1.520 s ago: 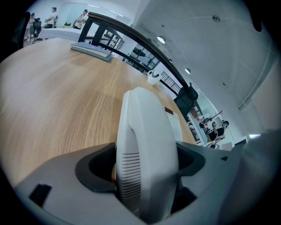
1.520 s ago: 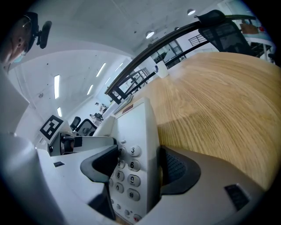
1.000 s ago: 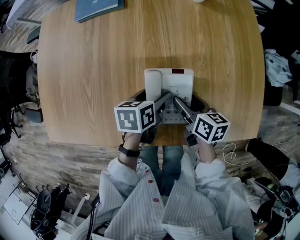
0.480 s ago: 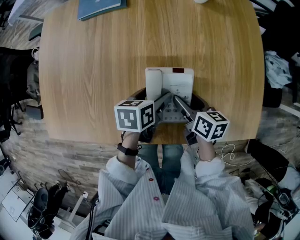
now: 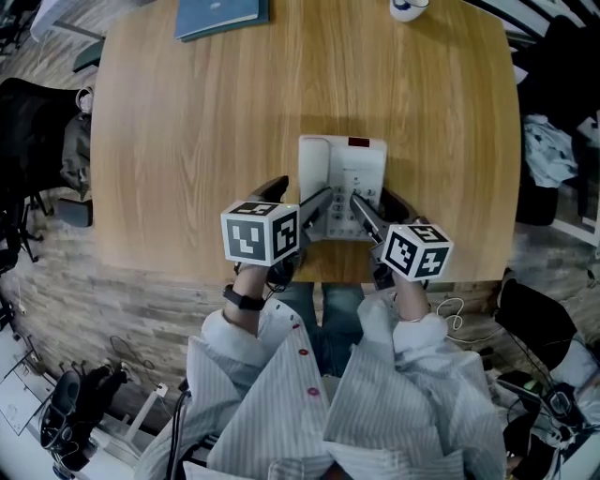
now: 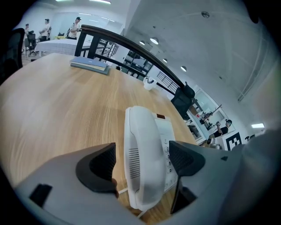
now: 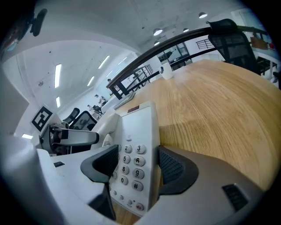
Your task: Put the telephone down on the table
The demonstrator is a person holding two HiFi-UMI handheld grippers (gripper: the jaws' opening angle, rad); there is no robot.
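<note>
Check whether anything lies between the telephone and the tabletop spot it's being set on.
Nothing visible does. The white push-button desk telephone sits over bare wood of the round wooden table. The blue book and the small white cup lie at the far edge, well clear. The surface directly beneath the telephone is hidden.

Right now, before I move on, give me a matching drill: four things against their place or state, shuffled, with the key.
1. blue book
2. white cup
3. left tongs
4. right tongs

A. clamped on the telephone, keypad side
B. far edge of the table, right of centre
C. apart, astride the handset
D. far left corner of the table

Pairs: 1-D, 2-B, 3-C, 4-A.
</note>
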